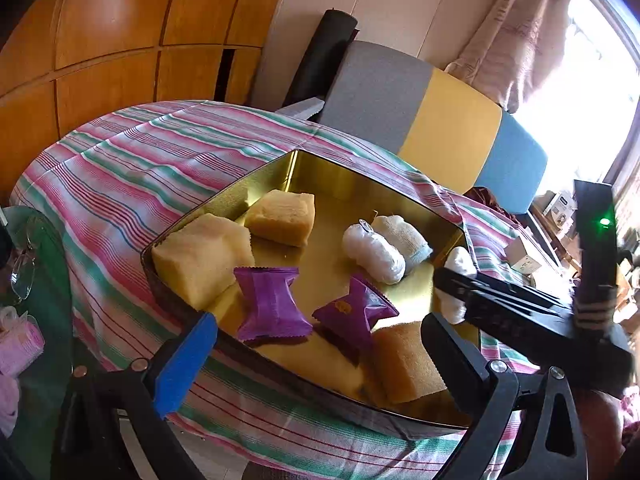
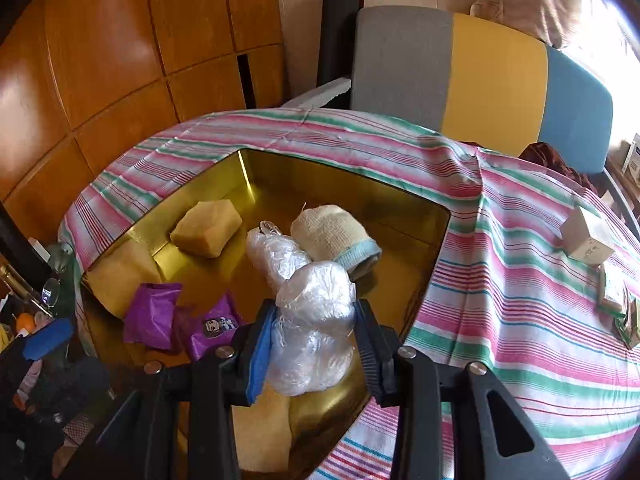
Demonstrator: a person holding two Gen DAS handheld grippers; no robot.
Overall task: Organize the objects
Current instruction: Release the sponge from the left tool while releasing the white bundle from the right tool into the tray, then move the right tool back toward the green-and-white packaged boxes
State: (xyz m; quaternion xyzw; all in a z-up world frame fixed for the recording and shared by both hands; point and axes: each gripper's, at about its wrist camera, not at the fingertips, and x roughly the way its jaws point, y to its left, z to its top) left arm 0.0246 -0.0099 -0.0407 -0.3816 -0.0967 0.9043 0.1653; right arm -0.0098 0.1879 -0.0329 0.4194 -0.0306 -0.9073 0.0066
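Placement step: our right gripper [image 2: 314,344] clamps the crinkled clear-plastic bundle [image 2: 314,320] over the gold tin tray [image 2: 400,196]. We should lower it beside the plastic-wrapped roll [image 2: 272,252], then release. Left gripper [image 1: 320,344] hangs wide open, empty, at the tray's near edge.

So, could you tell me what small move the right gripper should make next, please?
Probably lower a little and let go. The right gripper is closed on a plastic-wrapped bundle over the gold tin, just short of the other wrapped bundle and the rolled cloth, so it would land beside its like.
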